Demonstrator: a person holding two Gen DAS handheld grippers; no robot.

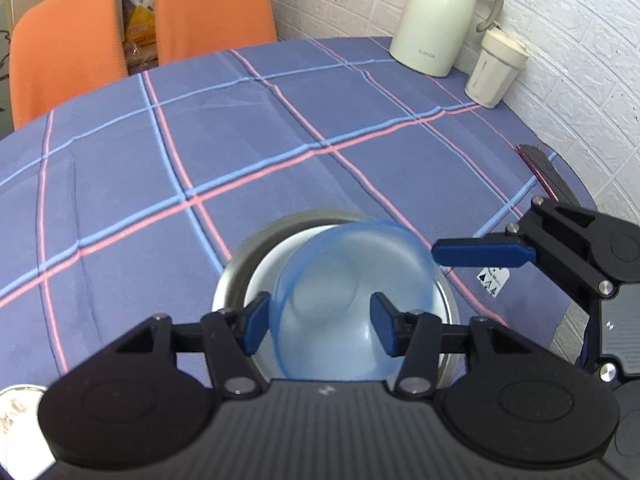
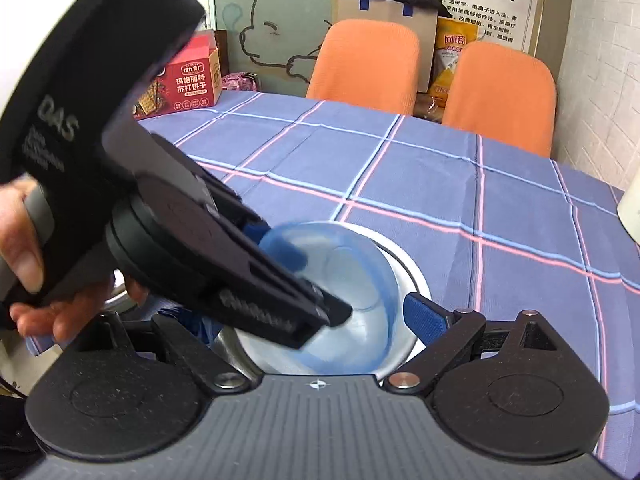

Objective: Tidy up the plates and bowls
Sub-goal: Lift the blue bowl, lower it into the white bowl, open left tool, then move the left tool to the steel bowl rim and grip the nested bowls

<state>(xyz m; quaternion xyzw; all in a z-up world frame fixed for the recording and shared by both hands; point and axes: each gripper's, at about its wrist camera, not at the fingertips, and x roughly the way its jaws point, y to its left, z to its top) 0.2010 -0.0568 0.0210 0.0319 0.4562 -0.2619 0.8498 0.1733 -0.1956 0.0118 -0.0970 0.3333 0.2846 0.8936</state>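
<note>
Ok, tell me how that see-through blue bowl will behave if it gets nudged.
The blue bowl looks like thin translucent plastic, so probably light and easily shifted. It sits tilted inside the white bowl, so it may rock or slide. Its smooth wall could slip between the left gripper pads.

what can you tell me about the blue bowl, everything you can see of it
The blue bowl is see-through, pale blue plastic by its look, with a darker blue rim. It is blurred in both views. It sits tilted, partly inside a white bowl that rests in a steel bowl on the checked tablecloth. The left gripper straddles its near rim, one blue finger inside and one outside; whether the pads press it cannot be told. The right gripper's finger is beside its far rim.
</note>
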